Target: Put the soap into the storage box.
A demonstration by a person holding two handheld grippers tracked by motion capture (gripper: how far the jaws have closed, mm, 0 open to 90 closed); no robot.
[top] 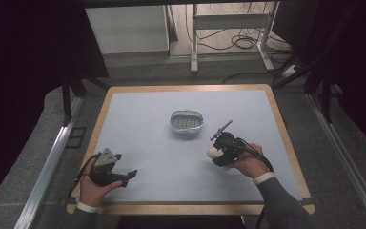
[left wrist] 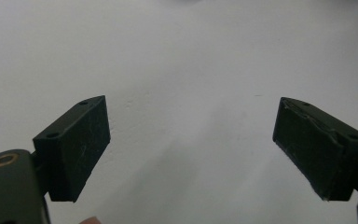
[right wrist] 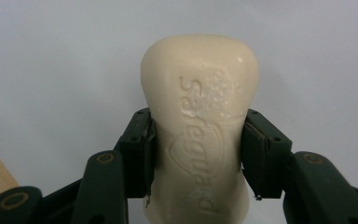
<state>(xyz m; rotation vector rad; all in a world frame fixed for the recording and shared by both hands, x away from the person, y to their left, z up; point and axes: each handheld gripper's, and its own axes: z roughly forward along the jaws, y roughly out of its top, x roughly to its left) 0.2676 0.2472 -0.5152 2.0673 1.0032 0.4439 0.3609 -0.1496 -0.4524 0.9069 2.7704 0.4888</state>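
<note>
Between the jaws of the right gripper (right wrist: pixel 197 154) we see a cream bar of soap (right wrist: pixel 199 126), pinched across its narrow waist, with one pad pressed flat against each of its long sides. We read raised lettering running along the face of the bar, and a patch of white flecks near its rounded far end, which sticks out well past the jaws. From the high view, the right gripper (top: pixel 219 151) sits in the person's right hand (top: pixel 249 161), just on the near side of the soap dish (top: pixel 187 121) and a little to its right, with the pale soap (top: pixel 213 152) showing at the gripper's left end; we cannot tell from that view whether the bar touches the worktop (top: pixel 171 162). We take the soap dish, an oval grey tray with a slotted floor, as our landmark: it stands near the middle of the light grey worktop. Well to the near left of the soap dish, the left gripper (top: pixel 124 175) rests low over the worktop in the left hand (top: pixel 95 183). Its jaws stand spread wide apart, and the left gripper (left wrist: pixel 191 149) has nothing but bare worktop between them.
</note>
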